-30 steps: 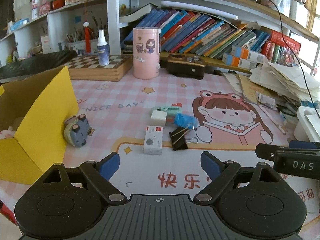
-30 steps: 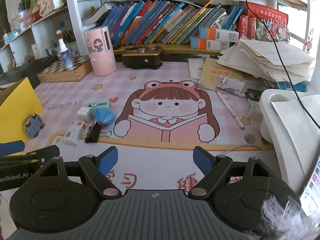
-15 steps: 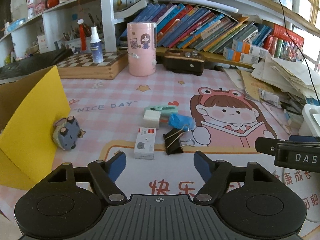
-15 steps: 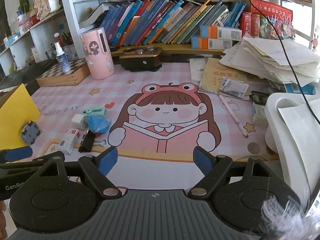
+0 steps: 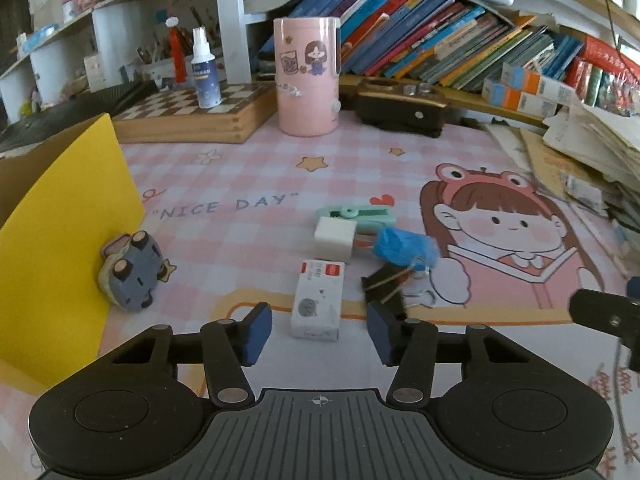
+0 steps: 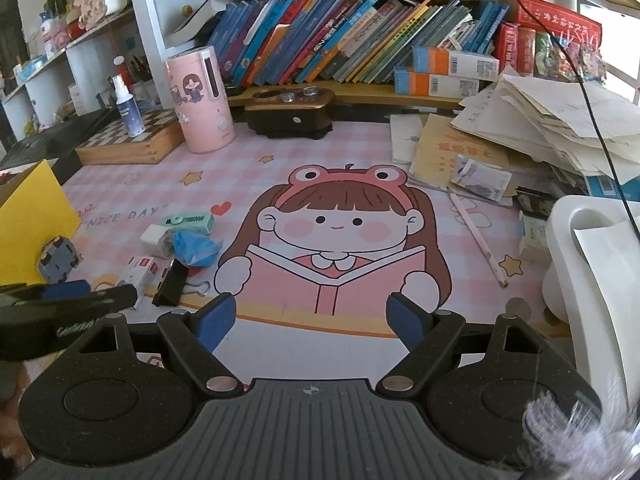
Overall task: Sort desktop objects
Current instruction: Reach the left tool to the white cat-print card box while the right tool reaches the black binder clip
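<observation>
My left gripper (image 5: 318,330) is open, its fingertips either side of the near end of a small white box with a red label (image 5: 319,298). To the box's right lies a black binder clip (image 5: 386,286), behind it a white eraser (image 5: 334,236), a blue crumpled wrapper (image 5: 404,246) and a mint green correction tape (image 5: 356,214). A grey toy car (image 5: 132,272) leans against the yellow box (image 5: 60,240) at the left. My right gripper (image 6: 312,322) is open and empty over the pink mat; the same cluster shows at its left around the wrapper (image 6: 194,246).
A pink cylindrical holder (image 5: 308,76), a wooden chessboard (image 5: 192,112) with a spray bottle (image 5: 205,74) and a dark wooden box (image 5: 400,108) stand at the back. Books fill the shelf (image 6: 360,40). Paper piles (image 6: 540,132) and a white tray (image 6: 592,280) are at the right.
My left gripper has moved forward and down towards the small white box, which now lies between its fingertips. My right gripper has shifted slightly forward; both stay open.
</observation>
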A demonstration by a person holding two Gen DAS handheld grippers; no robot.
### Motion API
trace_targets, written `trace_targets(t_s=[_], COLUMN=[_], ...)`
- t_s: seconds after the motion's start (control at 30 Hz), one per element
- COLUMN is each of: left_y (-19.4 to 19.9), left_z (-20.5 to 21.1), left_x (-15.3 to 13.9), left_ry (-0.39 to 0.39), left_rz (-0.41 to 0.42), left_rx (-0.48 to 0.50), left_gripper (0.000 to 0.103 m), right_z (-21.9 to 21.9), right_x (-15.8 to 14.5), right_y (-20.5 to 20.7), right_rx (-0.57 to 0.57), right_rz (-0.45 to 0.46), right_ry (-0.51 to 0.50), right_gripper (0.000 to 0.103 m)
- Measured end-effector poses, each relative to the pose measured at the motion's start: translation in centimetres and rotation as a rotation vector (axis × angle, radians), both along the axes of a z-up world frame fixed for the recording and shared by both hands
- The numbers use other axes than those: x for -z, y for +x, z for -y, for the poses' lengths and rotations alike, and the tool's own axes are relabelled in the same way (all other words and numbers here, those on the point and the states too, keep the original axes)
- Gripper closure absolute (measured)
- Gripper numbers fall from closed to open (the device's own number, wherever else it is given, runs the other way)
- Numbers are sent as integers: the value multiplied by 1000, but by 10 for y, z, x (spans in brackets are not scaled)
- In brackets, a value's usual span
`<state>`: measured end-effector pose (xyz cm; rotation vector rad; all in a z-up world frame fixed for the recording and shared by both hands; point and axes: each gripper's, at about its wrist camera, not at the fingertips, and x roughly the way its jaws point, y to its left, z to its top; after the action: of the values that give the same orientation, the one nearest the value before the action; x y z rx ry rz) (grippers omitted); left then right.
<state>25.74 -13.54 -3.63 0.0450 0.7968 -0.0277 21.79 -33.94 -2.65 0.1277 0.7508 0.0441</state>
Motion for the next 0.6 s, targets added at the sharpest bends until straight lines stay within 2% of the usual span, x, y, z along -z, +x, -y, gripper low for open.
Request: trace_targets(t_s=[0.3,0.37,0.4,0.43,0.6], left_y=[23,22,21,20,12], left_z=[0,0,0,1,-4], left_x=[18,19,18,18,11], left_ry=[10,6,2,6,-6], left_rz=[-62,-57,-57,-55,-42], left_rx=[12,19,27,32,17], left_gripper=[63,67,73,75,75], right_z=[-2,-2,-2,-3,-5], right_x=[-1,-1,-1,0,0], right_y=[3,3,3,3,3], right_rx=[-46,-47,-46,-45,-59], right_rz=[-6,-6,-7,-8,-12], right_ry=[1,1,2,3,13], right_gripper=[21,21,21,21,21])
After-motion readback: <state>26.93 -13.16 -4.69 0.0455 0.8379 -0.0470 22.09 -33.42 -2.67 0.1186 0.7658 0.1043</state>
